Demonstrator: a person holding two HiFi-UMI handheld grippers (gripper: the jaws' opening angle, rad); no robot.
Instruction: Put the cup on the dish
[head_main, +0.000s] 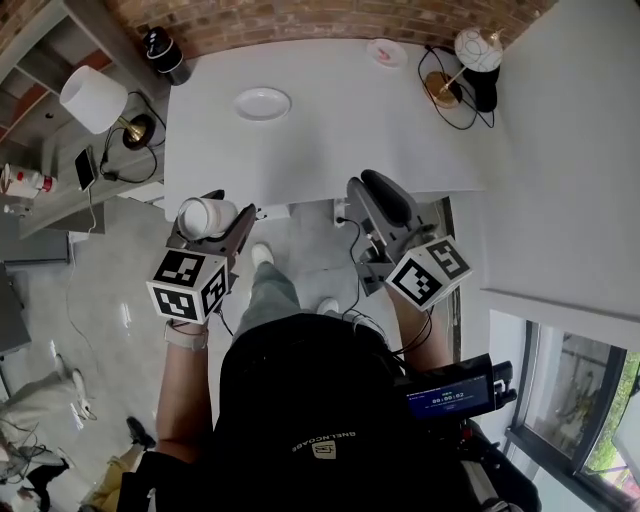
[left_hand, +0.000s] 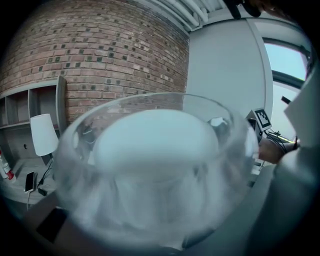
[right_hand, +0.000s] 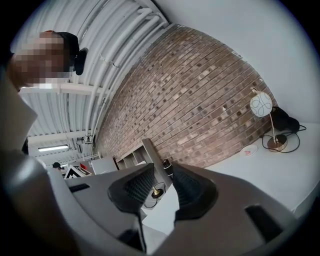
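Observation:
A whitish cup (head_main: 201, 218) is held sideways in my left gripper (head_main: 208, 213), just off the table's near left corner and above the floor. In the left gripper view the cup (left_hand: 155, 165) fills the picture with its mouth toward the camera and hides the jaws. The white dish (head_main: 262, 104) lies on the white table (head_main: 330, 140), far ahead of the cup and slightly to its right. My right gripper (head_main: 376, 192) hovers at the table's near edge. Its pads (right_hand: 135, 187) stand a narrow gap apart with nothing between them.
A small dish with pink marks (head_main: 386, 52) and a globe lamp (head_main: 477, 50) sit at the table's far right. A dark bottle (head_main: 163, 52) stands at its far left corner. A white-shaded lamp (head_main: 92, 98) and a phone (head_main: 85, 168) rest on the shelf at left.

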